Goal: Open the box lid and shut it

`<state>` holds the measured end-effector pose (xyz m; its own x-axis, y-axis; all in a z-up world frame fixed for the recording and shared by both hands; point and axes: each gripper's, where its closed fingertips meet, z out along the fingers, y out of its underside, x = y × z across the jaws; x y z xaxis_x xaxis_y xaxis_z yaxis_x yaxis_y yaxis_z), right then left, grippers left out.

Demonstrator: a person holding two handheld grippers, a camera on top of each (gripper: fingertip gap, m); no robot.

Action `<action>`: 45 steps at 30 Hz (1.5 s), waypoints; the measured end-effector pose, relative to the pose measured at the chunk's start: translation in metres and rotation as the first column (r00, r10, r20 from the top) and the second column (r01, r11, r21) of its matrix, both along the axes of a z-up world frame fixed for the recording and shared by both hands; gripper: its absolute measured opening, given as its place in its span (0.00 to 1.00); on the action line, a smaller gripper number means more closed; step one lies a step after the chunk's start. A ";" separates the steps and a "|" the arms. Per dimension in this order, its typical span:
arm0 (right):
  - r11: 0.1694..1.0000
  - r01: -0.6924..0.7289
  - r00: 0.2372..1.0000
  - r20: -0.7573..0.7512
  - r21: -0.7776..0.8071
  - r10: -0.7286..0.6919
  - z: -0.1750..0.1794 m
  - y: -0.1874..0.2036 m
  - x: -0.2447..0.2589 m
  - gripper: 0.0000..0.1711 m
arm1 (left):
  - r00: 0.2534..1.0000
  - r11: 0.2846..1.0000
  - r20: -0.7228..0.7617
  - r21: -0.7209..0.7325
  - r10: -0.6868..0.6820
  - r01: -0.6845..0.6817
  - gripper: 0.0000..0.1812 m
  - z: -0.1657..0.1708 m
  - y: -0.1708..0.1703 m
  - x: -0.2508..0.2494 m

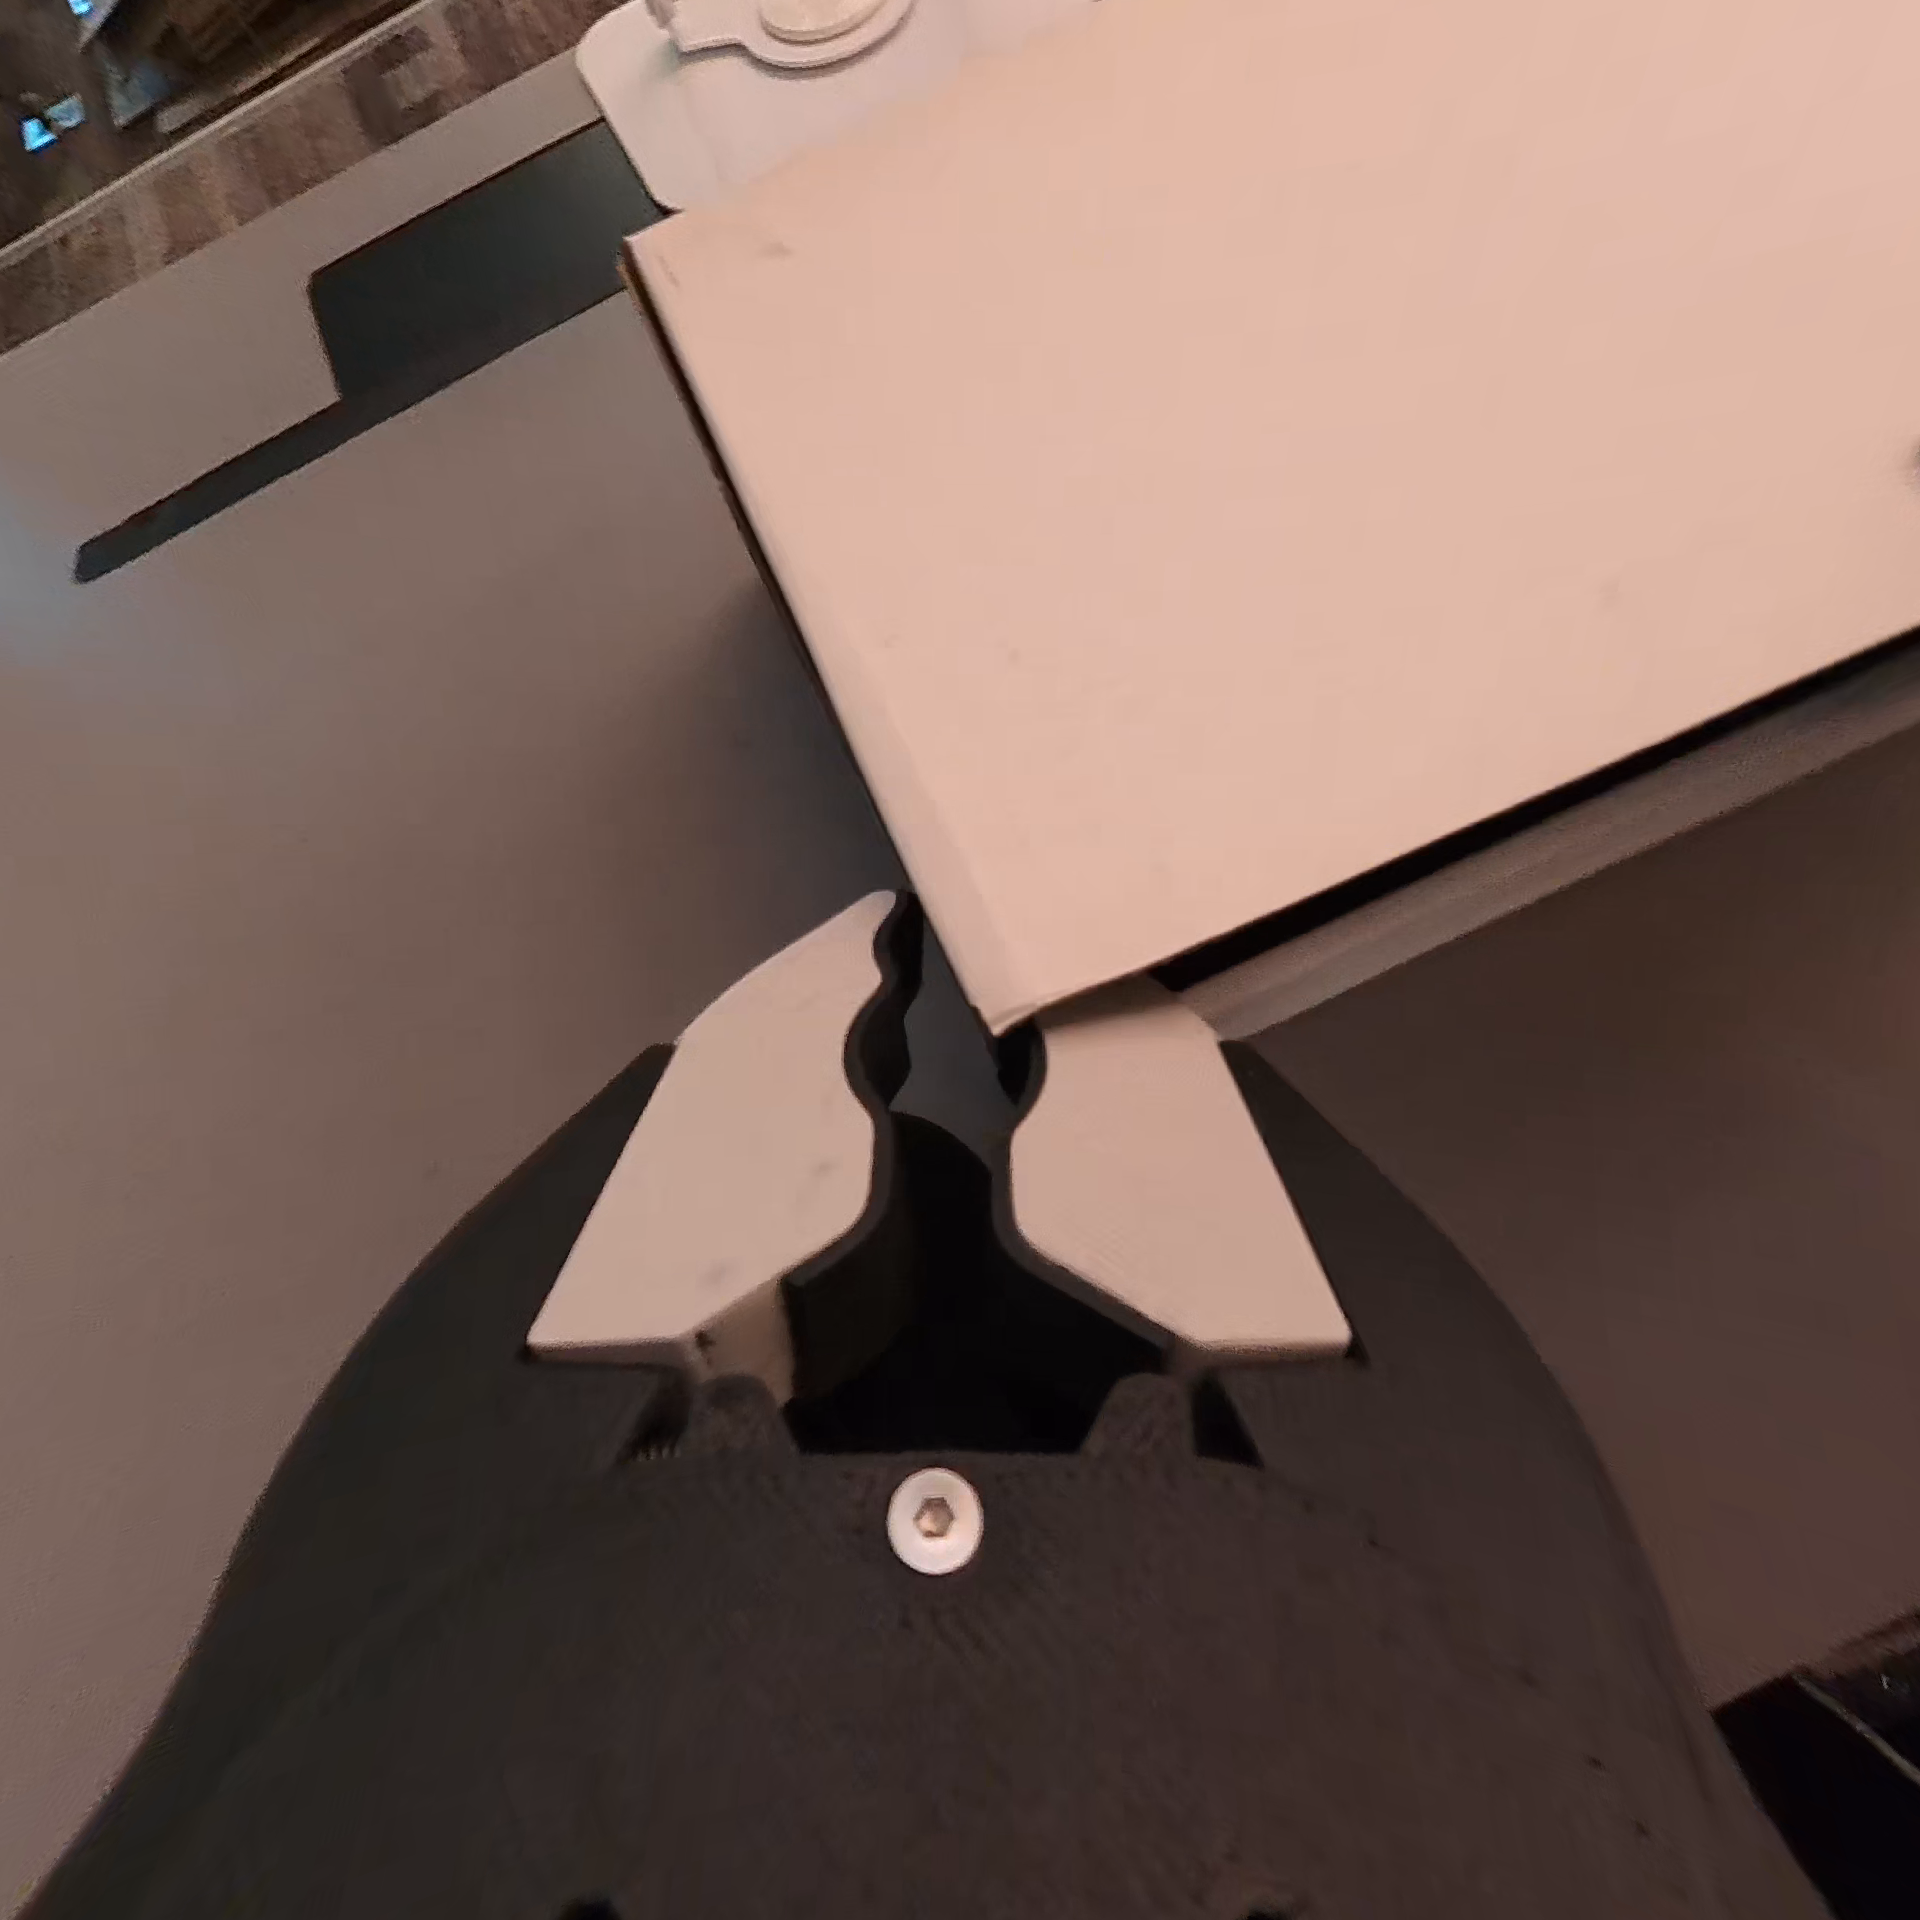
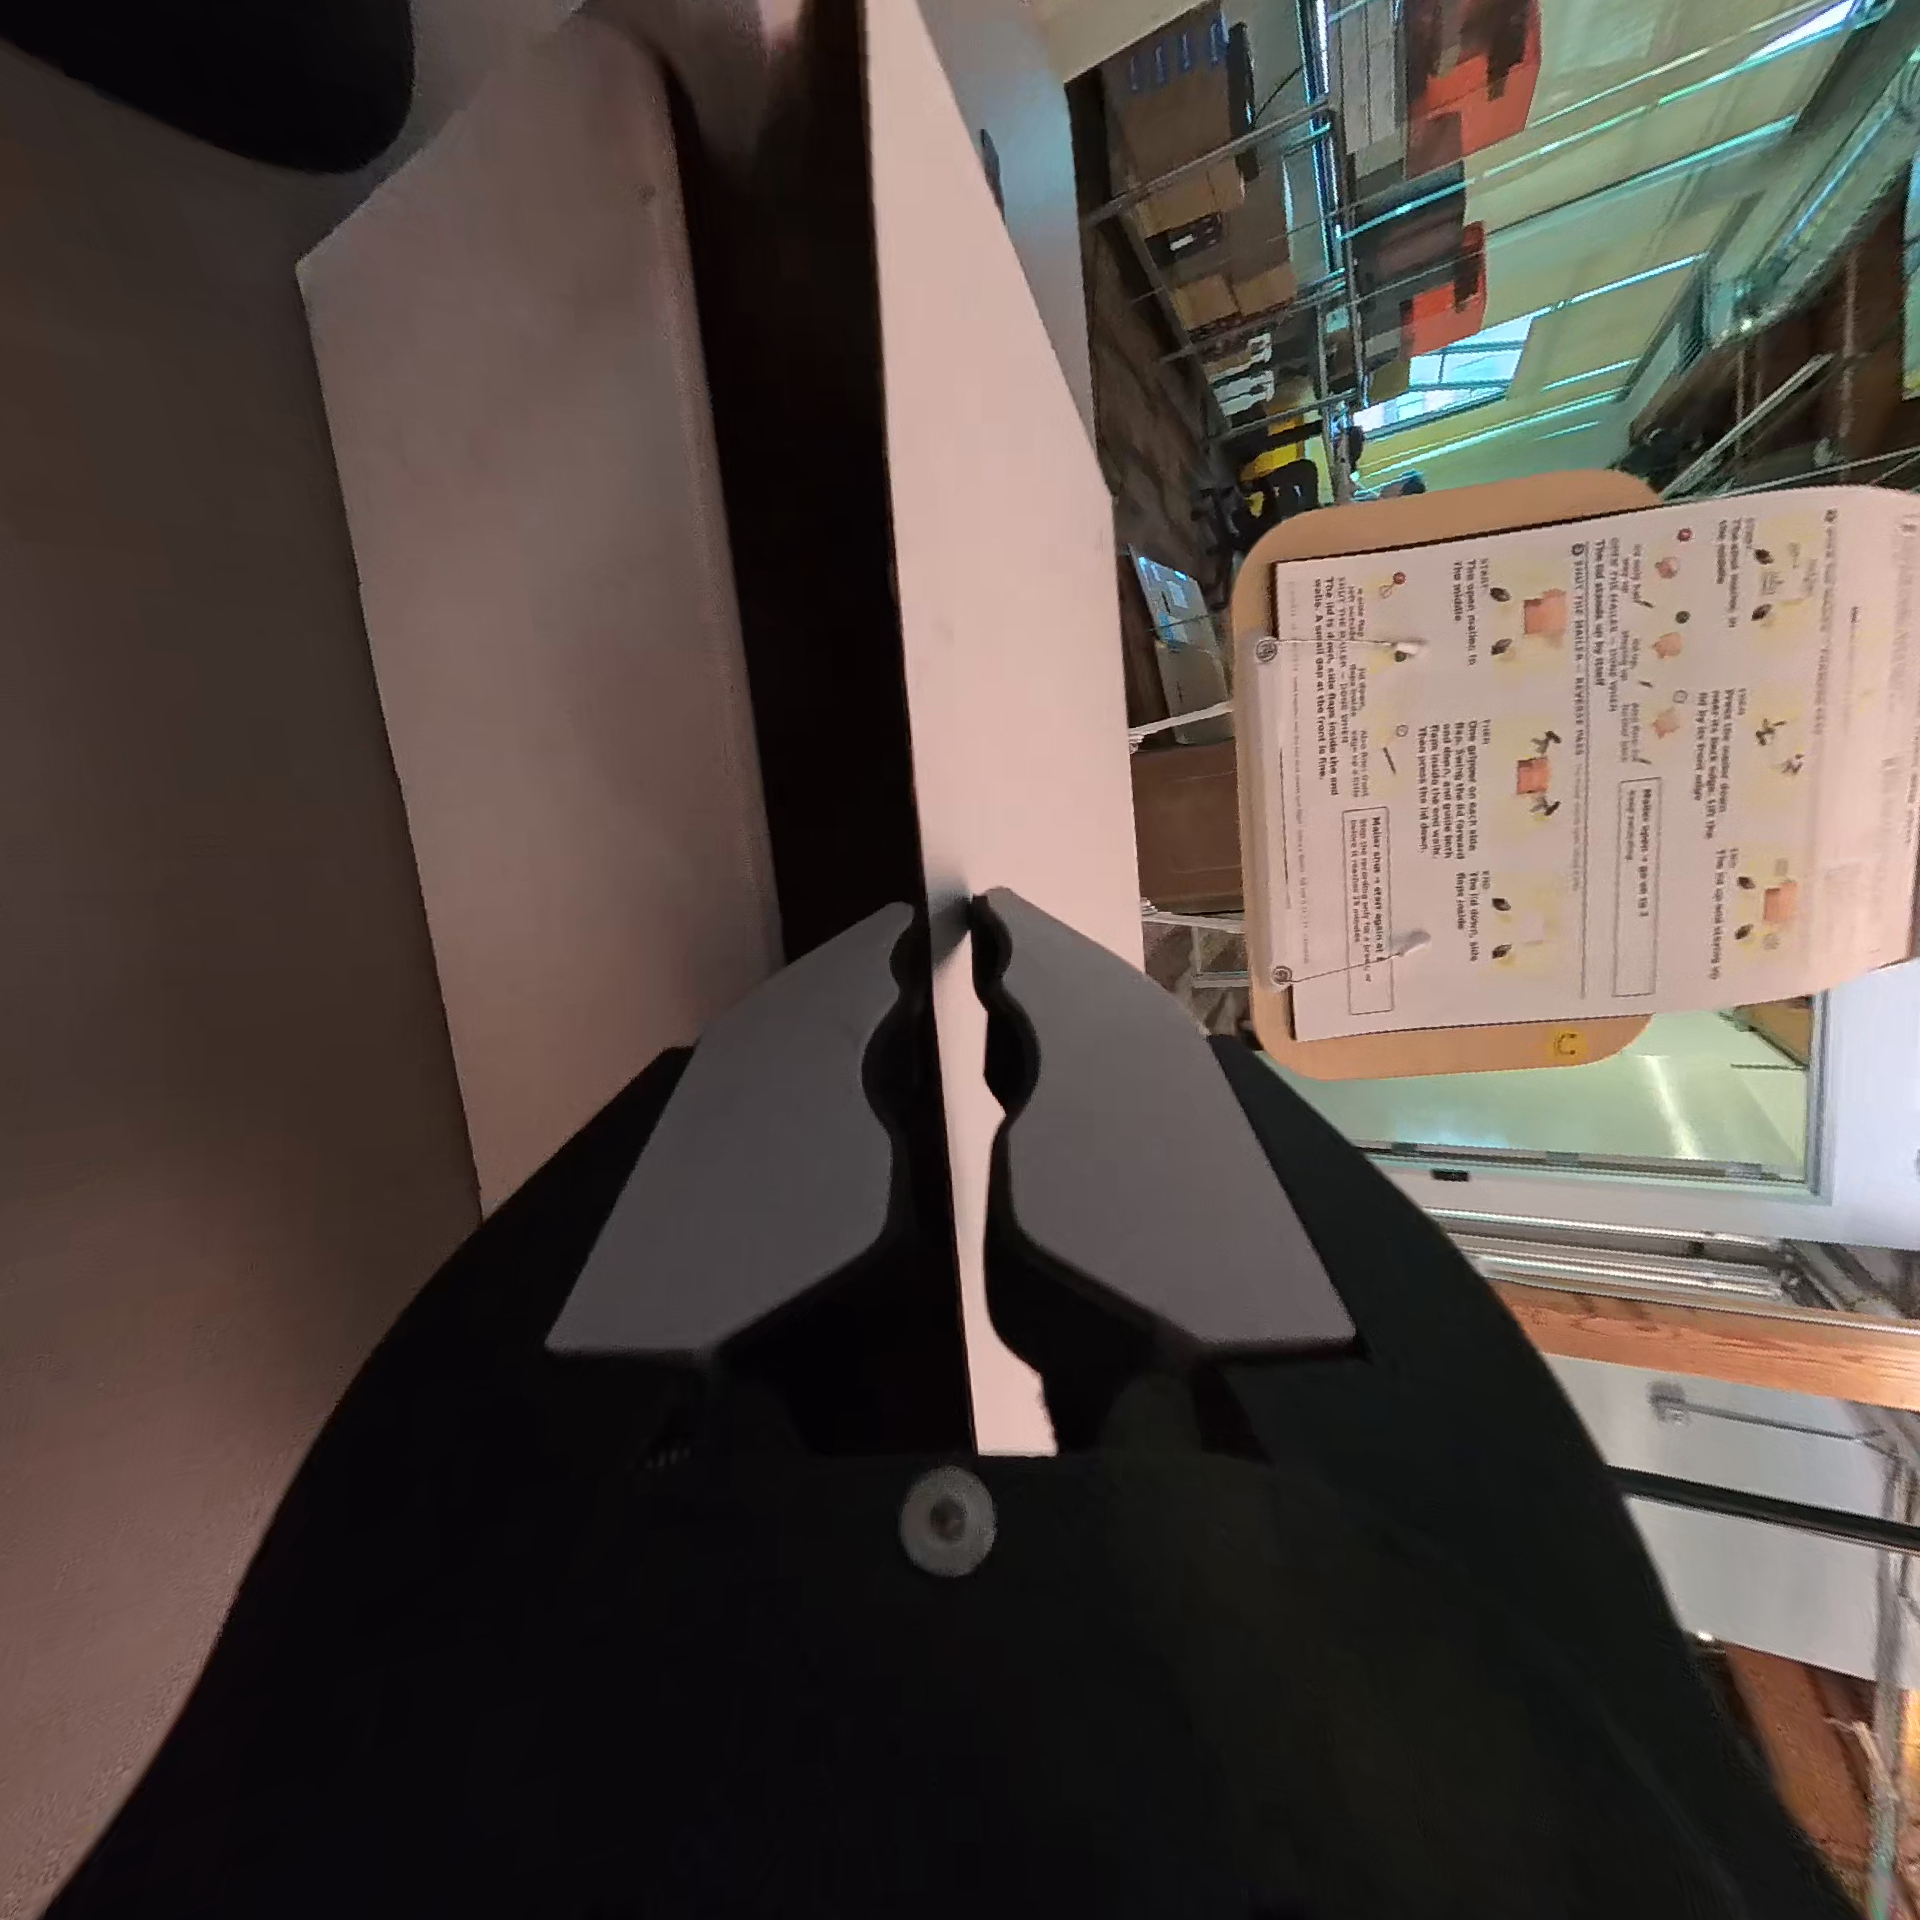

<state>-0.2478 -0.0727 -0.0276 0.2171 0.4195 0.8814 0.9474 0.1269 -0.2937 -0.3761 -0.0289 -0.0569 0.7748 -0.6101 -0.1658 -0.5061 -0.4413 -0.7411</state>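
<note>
The white cardboard box lid stands raised and tilted, a dark gap under it above the box wall. My left gripper is shut on a thin flap at the lid's near corner; the corner covers its right fingertip. In the right wrist view the view is rolled sideways. My right gripper is shut on a thin white panel of the lid, seen edge-on and running between the fingers. The box's pale inside lies to the left of it.
The box sits on a grey table with a black mat behind. A white moulded object shows at the top edge. A clipboard with an instruction sheet hangs beyond the lid, with shelving behind it.
</note>
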 end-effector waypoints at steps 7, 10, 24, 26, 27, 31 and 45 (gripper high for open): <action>0.997 -0.014 1.000 -0.025 -0.072 0.012 -0.008 -0.005 0.000 0.06 | 0.938 0.962 0.304 -0.157 -0.168 0.223 0.13 0.011 -0.033 -0.007; 0.993 -0.026 0.997 -0.078 -0.118 0.017 -0.008 -0.007 -0.002 0.10 | 0.847 0.939 0.506 -0.182 -0.164 0.291 0.17 0.037 -0.039 -0.025; 0.838 -0.168 0.258 -0.843 -0.520 -0.471 0.056 0.107 0.194 0.34 | 0.698 0.877 0.715 -0.353 0.027 0.327 0.36 0.037 0.129 0.009; 0.726 -0.332 0.151 -0.794 -0.602 -0.588 0.030 0.120 0.192 0.35 | 0.699 0.835 0.715 -0.398 0.022 0.380 0.36 0.034 0.133 0.028; 0.688 -0.359 0.114 -0.761 -0.631 -0.639 0.018 0.127 0.193 0.34 | 0.712 0.837 0.702 -0.402 0.021 0.371 0.35 0.031 0.138 0.033; 0.624 -0.330 0.167 -0.695 -0.708 -0.700 -0.012 0.139 0.193 0.35 | 0.785 0.837 0.618 -0.453 0.047 0.307 0.35 0.011 0.153 0.040; 0.584 -0.344 0.118 -0.651 -0.735 -0.750 -0.017 0.192 0.181 0.30 | 0.873 0.872 0.483 -0.452 0.064 0.186 0.27 -0.002 0.203 0.052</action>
